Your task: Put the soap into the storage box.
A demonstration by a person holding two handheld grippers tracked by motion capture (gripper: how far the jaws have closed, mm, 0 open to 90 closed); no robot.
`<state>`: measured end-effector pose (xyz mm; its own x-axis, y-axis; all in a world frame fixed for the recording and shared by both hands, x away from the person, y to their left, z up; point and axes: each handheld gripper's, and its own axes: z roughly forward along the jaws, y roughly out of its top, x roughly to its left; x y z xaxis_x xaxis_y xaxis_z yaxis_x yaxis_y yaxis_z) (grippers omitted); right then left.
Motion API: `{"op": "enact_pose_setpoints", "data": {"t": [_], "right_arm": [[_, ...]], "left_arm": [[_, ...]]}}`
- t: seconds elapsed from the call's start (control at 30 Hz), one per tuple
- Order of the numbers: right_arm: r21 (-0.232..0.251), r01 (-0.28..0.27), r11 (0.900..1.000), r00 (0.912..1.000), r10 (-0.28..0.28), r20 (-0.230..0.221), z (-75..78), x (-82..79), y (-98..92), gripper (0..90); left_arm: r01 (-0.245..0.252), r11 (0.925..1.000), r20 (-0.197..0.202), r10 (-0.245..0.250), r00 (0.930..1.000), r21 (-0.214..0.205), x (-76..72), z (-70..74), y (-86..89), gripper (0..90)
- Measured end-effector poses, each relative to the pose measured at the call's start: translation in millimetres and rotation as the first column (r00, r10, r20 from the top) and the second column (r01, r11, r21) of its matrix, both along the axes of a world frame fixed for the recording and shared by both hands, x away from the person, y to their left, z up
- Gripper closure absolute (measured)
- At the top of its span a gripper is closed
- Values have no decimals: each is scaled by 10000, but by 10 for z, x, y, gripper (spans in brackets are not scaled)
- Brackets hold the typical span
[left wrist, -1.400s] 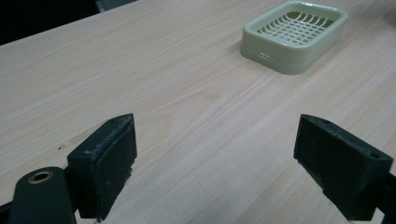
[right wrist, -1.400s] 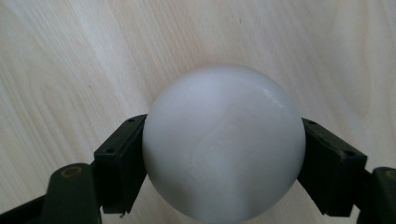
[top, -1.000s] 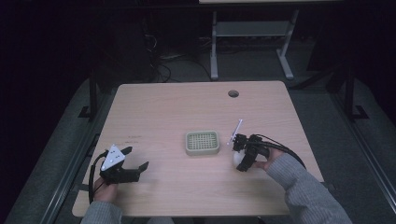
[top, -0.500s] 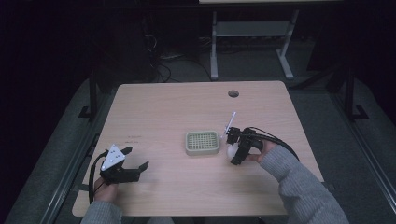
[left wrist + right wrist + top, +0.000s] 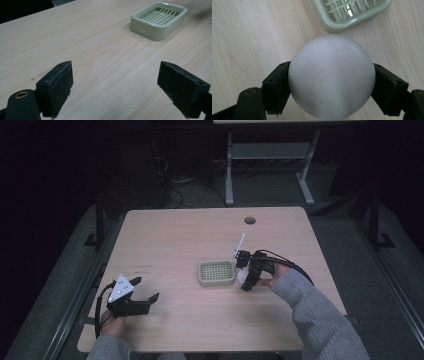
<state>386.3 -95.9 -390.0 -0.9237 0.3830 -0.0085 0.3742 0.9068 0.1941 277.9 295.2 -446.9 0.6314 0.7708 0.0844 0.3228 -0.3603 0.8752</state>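
Note:
A pale green slatted dish (image 5: 216, 273) sits near the middle of the wooden table (image 5: 190, 235); it also lies far off to the right in the left gripper view (image 5: 158, 20). My right gripper (image 5: 245, 279) hovers just right of the dish, shut on a smooth white ball (image 5: 331, 75) that bulges between both pads. The dish's corner (image 5: 352, 15) lies just beyond the ball. My left gripper (image 5: 145, 289) rests low at the table's front left, jaws wide apart, with nothing between the pads (image 5: 56, 87).
A round cable hole (image 5: 250, 220) is at the back right of the table. Bare wood stretches between the left gripper and the dish. Beyond the table stand a white frame (image 5: 270, 160) and cables on a dark floor.
My right gripper has carried the white ball leftward and slightly away from the person, up beside the dish. The left gripper has stayed where it was.

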Motion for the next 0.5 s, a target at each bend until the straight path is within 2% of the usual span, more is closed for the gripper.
{"op": "enact_pose_setpoints", "data": {"t": [0.43, 0.5], "right_arm": [[-107, -225, 9997, 9997, 226, 67, 62, 102, 175, 233], [71, -267, 9996, 9996, 267, 38, 70, 129, 206, 233]], "left_arm": [[-56, 9999, 21, 56, 10000, -93, 3, -3, -2, 128], [-66, 9999, 25, 66, 10000, -95, 3, -3, -3, 128]]}}
